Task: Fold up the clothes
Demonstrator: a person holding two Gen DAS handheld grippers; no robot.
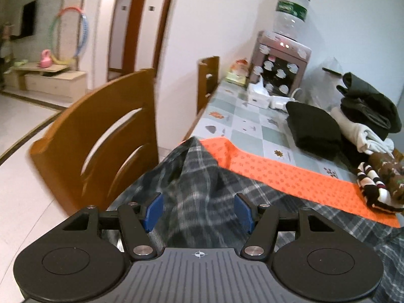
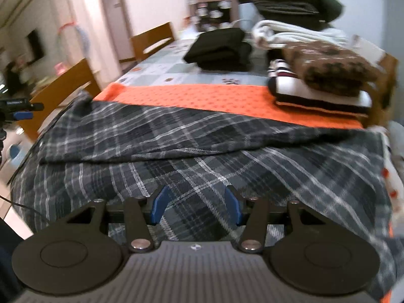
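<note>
A dark grey plaid garment (image 2: 202,136) lies spread over an orange dotted mat (image 2: 202,93) on the table, its far layer folded over the near one. One plaid corner (image 1: 193,146) peaks up at the table's left edge. My left gripper (image 1: 199,212) hovers open just above the plaid cloth (image 1: 202,202), blue pads (image 1: 154,210) wide apart with nothing pinched. My right gripper (image 2: 196,207) is also open, low over the near part of the garment. The left gripper (image 2: 20,112) shows at the far left edge of the right wrist view.
Folded clothes are stacked at the right: a black pile (image 1: 313,128), white and dark green items (image 1: 366,106), a brown patterned piece on a striped one (image 2: 328,65). A water dispenser (image 1: 280,63) stands at the far end. Wooden chairs (image 1: 101,136) line the left side.
</note>
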